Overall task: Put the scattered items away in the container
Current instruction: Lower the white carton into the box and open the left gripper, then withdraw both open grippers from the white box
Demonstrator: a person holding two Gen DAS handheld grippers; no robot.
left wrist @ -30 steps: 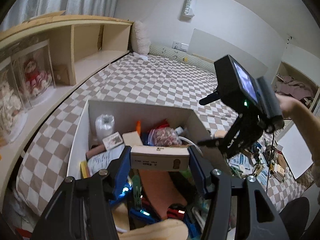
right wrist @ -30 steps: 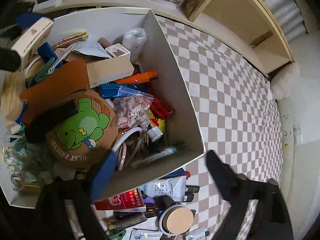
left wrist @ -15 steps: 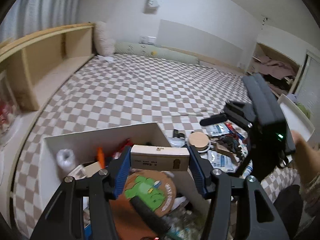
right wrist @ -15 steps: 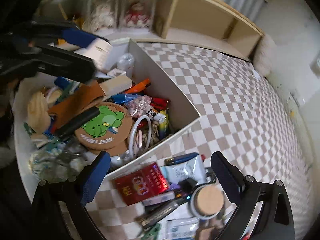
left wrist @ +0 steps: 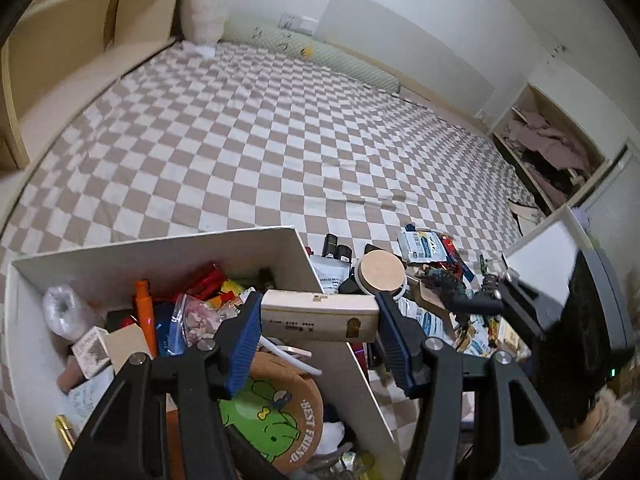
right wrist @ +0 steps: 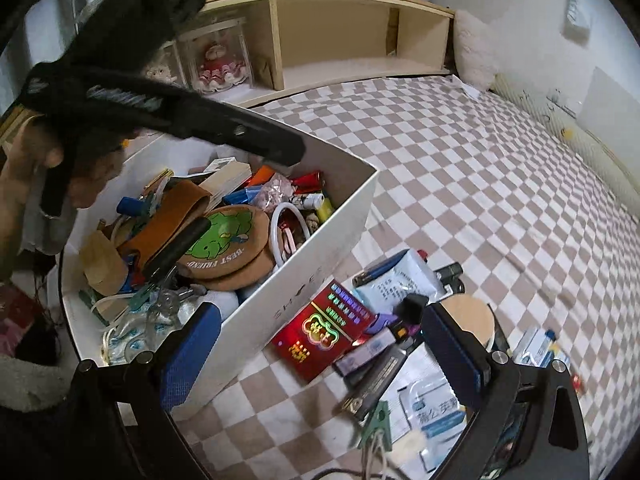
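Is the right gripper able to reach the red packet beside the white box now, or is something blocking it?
Probably yes. The right gripper is open and empty, and the red packet lies flat on the checkered cover, its top bare. The white box stands close beside it, and small items crowd its other side.

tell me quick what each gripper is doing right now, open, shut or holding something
Left gripper: shut on the cream box, held over the white container.
Right gripper: open, holding nothing, above the red packet.
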